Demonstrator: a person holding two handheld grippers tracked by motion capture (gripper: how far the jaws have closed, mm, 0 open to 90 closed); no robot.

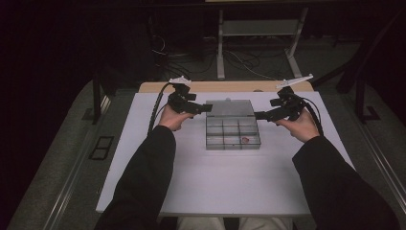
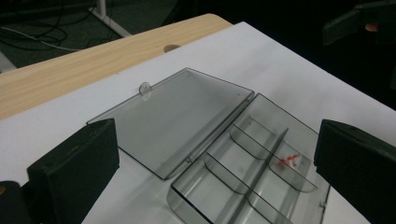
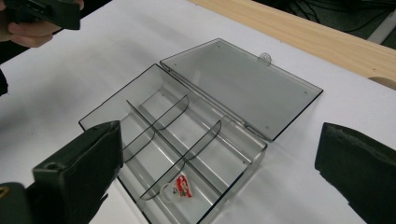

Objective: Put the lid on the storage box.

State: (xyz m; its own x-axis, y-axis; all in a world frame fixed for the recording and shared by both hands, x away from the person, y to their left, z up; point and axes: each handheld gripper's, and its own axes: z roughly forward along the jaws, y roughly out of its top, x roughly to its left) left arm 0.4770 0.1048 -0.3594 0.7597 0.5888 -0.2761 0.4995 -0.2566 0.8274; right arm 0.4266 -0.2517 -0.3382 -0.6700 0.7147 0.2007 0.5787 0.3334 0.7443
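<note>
A clear grey compartment box (image 1: 233, 132) lies open in the middle of the white table, its lid (image 1: 229, 108) folded flat behind it. A small red and white piece (image 1: 245, 140) rests in the box's front right compartment; it shows as a red speck (image 2: 288, 160) in the left gripper view and more plainly (image 3: 183, 186) in the right gripper view. My left gripper (image 1: 208, 108) hovers at the lid's left edge, jaws open and empty. My right gripper (image 1: 258, 115) hovers at the box's right side, also open and empty.
The white board (image 1: 143, 158) covers a wooden table whose bare strip (image 1: 225, 86) runs along the far edge. Beyond it stand a metal frame leg (image 1: 220, 48) and cables on the dark floor. The person's sleeves come in from the bottom.
</note>
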